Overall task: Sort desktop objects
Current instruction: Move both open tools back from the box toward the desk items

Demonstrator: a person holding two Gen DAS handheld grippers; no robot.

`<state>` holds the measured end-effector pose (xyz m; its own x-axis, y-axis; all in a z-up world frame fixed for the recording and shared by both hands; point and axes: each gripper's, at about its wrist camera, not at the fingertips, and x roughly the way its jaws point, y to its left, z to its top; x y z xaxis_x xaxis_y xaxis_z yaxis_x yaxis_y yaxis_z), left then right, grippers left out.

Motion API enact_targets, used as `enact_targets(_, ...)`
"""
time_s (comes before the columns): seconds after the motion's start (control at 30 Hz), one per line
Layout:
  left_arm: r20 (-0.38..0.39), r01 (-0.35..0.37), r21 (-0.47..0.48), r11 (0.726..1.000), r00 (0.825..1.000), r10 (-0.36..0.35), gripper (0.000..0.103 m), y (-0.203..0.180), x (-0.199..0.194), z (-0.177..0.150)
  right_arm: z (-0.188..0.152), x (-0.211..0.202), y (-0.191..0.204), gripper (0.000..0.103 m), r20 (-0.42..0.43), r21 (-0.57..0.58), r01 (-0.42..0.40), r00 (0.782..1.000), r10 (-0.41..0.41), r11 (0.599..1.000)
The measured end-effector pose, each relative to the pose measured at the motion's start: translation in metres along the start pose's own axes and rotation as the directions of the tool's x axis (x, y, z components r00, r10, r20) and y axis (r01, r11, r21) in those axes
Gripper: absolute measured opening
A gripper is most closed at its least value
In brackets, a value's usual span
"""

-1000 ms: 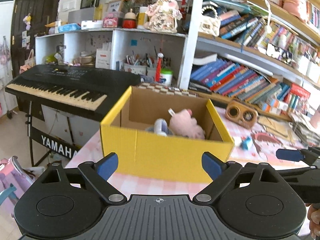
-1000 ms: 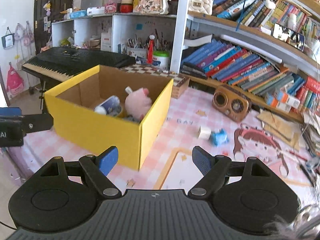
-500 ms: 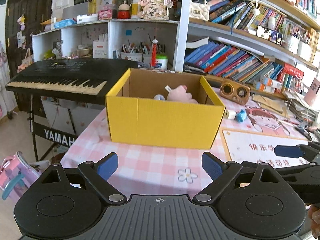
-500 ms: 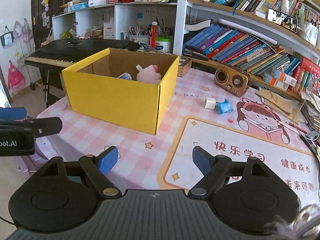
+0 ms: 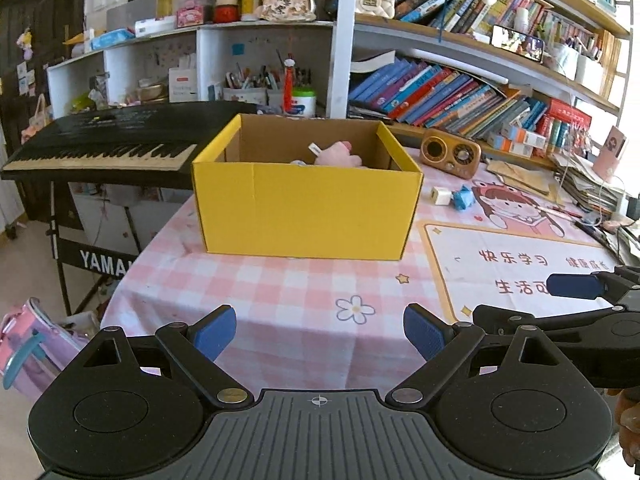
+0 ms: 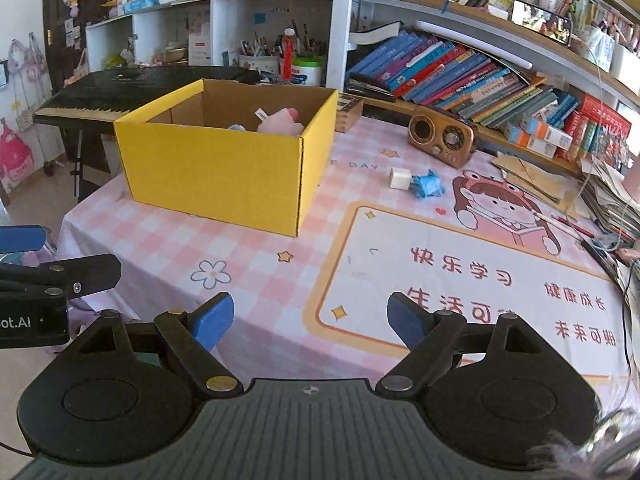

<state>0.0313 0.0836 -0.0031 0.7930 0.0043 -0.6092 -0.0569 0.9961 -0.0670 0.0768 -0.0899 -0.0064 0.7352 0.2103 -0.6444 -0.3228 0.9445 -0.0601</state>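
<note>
The bench [image 6: 168, 240] under its pink checked cloth filled most of both views, with the printed mat [image 6: 460, 272] on my right side of it. The yellow box [image 5: 306, 200] stood open toward the back left of the bench, a pink plush [image 6: 280, 122] and a small pale item [image 6: 236, 127], too hidden to identify, already inside. The wooden radio [image 6: 442, 136] sat behind, near the bookshelf. Two loose things were left out in the open: a blue crumpled toy [image 6: 428, 186] and a white cube [image 6: 398, 178], touching or just beside each other, between the box and the radio.

I judged I was between drops, lining up for the next pick. My left gripper [image 5: 318, 334] had its jaws wide apart with nothing between them. My right gripper [image 6: 308, 320] was also empty, jaws spread wide, hovering over the near edge of the bench.

The next move, I reckoned, called for reaching the right gripper forward over the mat to the blue toy, straddling it clear of the cube, then closing.
</note>
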Motion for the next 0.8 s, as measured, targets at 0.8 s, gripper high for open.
enact_targets(0.8, -0.09, 0.167, 0.089, 0.982, 0.983, -0.159, 0.093, -0.05, 0.034, 0.006, -0.019, -0.002, -0.047, 0.085, -0.058, 0.101, 0.114, 0.992, -0.109, 0.988)
